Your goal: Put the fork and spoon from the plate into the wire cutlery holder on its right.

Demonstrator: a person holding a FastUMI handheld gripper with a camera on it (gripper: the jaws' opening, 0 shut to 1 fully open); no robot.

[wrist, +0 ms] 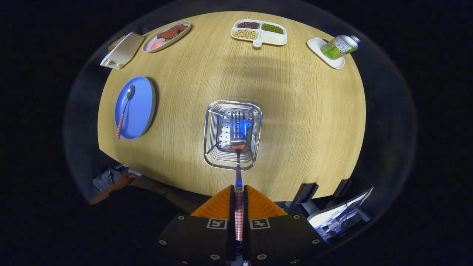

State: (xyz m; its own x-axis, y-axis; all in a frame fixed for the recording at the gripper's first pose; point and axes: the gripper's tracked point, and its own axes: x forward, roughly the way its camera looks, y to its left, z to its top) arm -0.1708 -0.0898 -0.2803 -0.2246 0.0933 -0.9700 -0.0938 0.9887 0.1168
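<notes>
My gripper [239, 194] is shut on the red-and-white checked handle of the fork [238, 162]. The fork points straight ahead and down, its tines hanging over the open mouth of the square wire cutlery holder [210, 125], which stands in the middle of the round wooden table [295, 111]. To the left of the holder lies the blue plate [142, 107]. On it rests the spoon [125, 109], bowl away from me, with a matching checked handle.
At the far side stand a white lidded box [122, 51], an oval dish of food [166, 36], a divided tray of beans [259, 32] and a green can on a white dish [339, 47]. A person's hand [123, 181] shows below the table's near edge.
</notes>
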